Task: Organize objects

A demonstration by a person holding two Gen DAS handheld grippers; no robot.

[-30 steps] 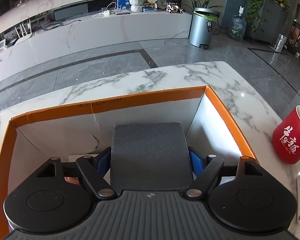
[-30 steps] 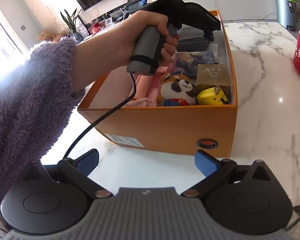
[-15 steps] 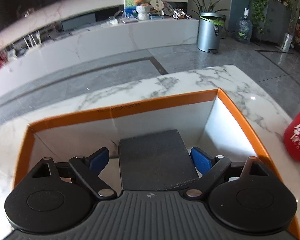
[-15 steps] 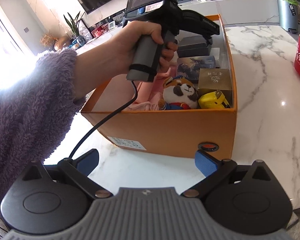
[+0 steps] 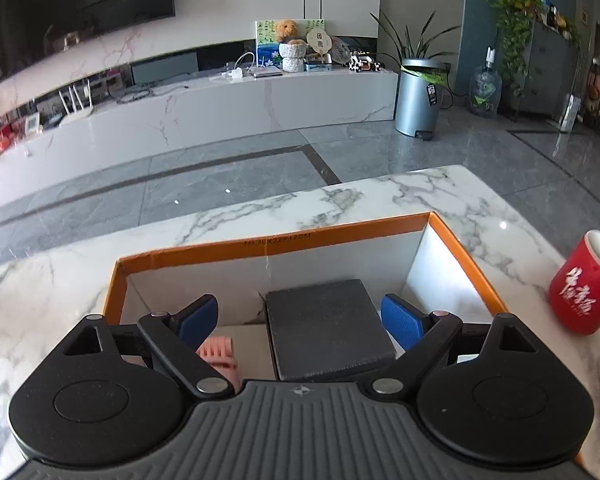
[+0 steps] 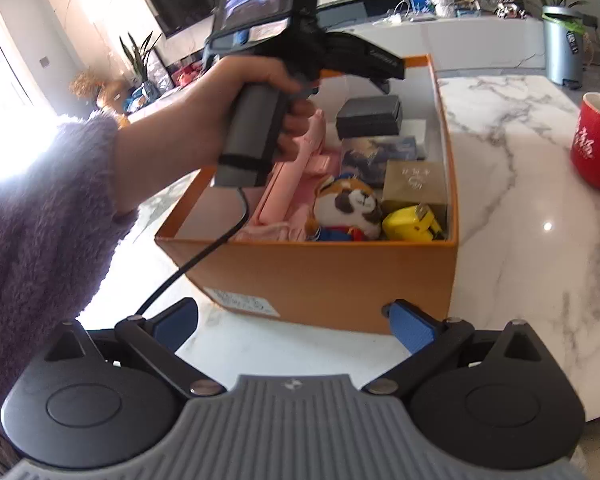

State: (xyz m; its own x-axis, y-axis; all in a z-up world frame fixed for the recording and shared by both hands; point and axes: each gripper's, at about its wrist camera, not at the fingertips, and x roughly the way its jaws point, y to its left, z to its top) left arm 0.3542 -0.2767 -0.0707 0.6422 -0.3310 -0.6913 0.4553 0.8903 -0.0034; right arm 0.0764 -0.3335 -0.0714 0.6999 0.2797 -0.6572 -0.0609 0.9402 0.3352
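Note:
A dark grey flat box (image 5: 328, 328) lies at the far end inside the orange cardboard box (image 5: 340, 236). My left gripper (image 5: 300, 316) hovers just above and behind it, open wide, its blue pads clear of the box's sides. The right wrist view shows a hand in a purple fleece sleeve holding the left gripper (image 6: 380, 76) over the orange box (image 6: 320, 276), above the dark box (image 6: 370, 116). My right gripper (image 6: 294, 318) is open and empty, low over the marble table in front of the orange box.
The orange box also holds a pink item (image 6: 300, 168), a plush toy (image 6: 350, 208), a yellow tape measure (image 6: 412, 222), a gold box (image 6: 414, 180) and a blue printed box (image 6: 376, 154). A red mug (image 5: 584, 284) stands on the table to its right.
The left gripper's pads spread off the dark grey box, and the gripper rose and drew back, leaving the box in the orange box. The right gripper stayed about where it was.

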